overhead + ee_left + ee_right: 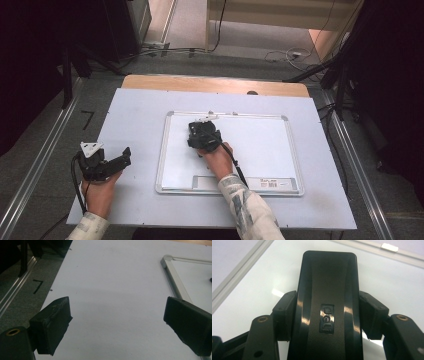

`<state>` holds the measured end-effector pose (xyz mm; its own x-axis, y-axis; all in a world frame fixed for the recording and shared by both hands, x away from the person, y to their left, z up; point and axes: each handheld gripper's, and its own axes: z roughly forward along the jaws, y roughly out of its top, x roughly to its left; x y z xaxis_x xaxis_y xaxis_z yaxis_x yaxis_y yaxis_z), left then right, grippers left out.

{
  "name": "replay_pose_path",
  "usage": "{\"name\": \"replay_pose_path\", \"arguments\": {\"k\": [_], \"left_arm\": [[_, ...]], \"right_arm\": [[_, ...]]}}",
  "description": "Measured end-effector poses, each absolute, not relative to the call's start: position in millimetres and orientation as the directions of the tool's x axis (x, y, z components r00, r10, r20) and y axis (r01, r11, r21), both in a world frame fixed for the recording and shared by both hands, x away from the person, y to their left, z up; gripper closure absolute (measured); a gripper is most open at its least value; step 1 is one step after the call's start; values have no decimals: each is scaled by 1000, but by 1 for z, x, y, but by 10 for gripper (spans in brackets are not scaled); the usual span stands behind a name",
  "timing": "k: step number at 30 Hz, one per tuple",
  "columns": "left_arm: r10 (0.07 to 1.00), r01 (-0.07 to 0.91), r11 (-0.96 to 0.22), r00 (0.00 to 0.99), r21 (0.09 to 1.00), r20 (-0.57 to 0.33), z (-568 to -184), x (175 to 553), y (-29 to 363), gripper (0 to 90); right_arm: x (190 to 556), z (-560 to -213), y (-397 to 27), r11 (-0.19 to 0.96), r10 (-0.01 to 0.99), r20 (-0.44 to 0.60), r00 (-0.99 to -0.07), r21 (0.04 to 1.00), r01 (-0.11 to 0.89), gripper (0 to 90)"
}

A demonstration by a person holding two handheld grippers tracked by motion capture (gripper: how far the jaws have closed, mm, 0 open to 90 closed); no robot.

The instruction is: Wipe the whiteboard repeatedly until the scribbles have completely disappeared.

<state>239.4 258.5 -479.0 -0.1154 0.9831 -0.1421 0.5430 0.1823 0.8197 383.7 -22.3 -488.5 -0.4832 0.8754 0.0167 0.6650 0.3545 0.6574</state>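
Table (215,84) had a wood edge bare at the far side, white sheet (135,125) covered most of its top, whiteboard (260,145) with silver frame lay flat on sheet, right of centre, label strip along near edge

Overhead light falls bright on the white sheet (135,115); the room goes black at 9 and 3 o'clock. Glare streaks the black eraser (327,302); pictures slightly soft.

"deli" embossed on black eraser (327,315), "7" marked on floor (38,286)
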Motion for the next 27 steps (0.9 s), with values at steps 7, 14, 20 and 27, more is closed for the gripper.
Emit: {"name": "replay_pose_path", "arguments": {"k": [7, 14, 20, 27], "left_arm": [[984, 545, 176, -113, 820, -136, -480, 242, 257, 77], [984, 548, 176, -115, 818, -135, -480, 243, 257, 77], [984, 547, 175, -115, 818, -134, -480, 242, 257, 77], [984, 546, 175, -114, 820, -134, -480, 241, 257, 77]], "right_arm": [[404, -487, -17, 356, 880, 7, -476, 655, 667, 362], [409, -488, -1, 366, 875, -4, -484, 661, 655, 374], [402, -489, 2, 367, 873, -4, -488, 665, 651, 376], [385, -489, 6, 381, 856, 9, -517, 665, 643, 376]]}}
